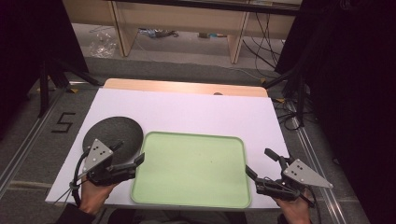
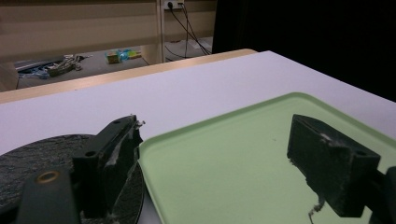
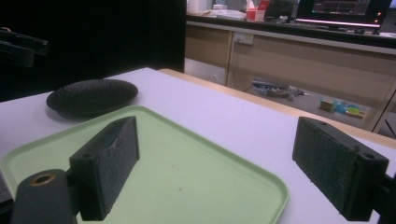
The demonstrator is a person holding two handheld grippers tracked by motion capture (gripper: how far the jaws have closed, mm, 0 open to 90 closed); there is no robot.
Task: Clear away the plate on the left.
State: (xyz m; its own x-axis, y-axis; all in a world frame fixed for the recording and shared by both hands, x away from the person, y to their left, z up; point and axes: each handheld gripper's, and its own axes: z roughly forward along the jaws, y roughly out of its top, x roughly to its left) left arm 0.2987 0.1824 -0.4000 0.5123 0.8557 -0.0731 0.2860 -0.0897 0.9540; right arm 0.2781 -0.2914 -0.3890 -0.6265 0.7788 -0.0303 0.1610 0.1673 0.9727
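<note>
High view, table: a white table top (image 1: 187,112) carries a pale green tray (image 1: 194,170) at the near middle and a dark round plate (image 1: 114,133) touching the tray's left edge.
High view, left gripper (image 1: 128,161): held low at the near left by a hand (image 1: 93,193) coming in from the bottom edge; it points right toward the tray, over the plate's near rim, jaws spread apart.
High view, right gripper (image 1: 261,163): held at the near right corner by the other hand (image 1: 294,210); it points left and away, jaws spread, one over the tray's right rim.
Left gripper view: the two black jaws stand wide apart with nothing between them; one lies over the plate (image 2: 28,158), the other over the tray (image 2: 224,158).
Right gripper view: jaws released and wide, empty; one hangs over the tray (image 3: 187,168), the other over the bare table top (image 3: 261,126). The plate (image 3: 91,95) sits beyond the tray's far end.
</note>
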